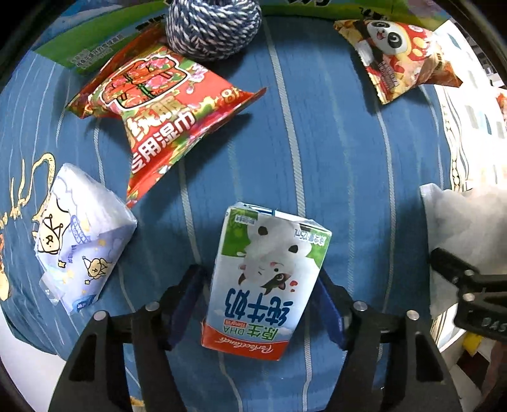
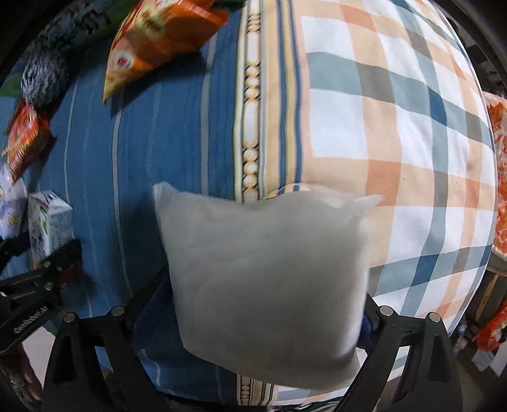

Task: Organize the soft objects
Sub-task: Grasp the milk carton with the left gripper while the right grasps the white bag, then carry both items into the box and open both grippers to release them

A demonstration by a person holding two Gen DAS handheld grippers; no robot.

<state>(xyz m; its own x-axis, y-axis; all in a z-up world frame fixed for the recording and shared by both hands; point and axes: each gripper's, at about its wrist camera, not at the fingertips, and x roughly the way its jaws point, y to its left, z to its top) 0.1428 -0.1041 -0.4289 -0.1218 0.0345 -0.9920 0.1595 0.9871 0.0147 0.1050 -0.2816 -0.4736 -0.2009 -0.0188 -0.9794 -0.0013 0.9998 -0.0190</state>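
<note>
Lying on the blue striped cloth (image 1: 342, 164), the milk carton (image 1: 266, 279) sat between the left gripper's (image 1: 259, 304) blue-padded fingers (image 1: 187, 294), which flanked its sides closely; whether they actually pressed it could not be told. The carton was white with green upper panels, a cartoon cow, blue characters and a red base band, its printing inverted to the camera. The right gripper (image 2: 269, 317) was clamped on a plain white pillow-shaped pouch (image 2: 266, 272), soft and puffy, held over the boundary between blue cloth and plaid sheet (image 2: 396, 120). Elsewhere on the cloth lay a red wet-wipes pack (image 1: 158, 107), a pale tissue packet (image 1: 79, 234), a panda snack bag (image 1: 399, 57) and a blue-white twine ball (image 1: 212, 25).
</note>
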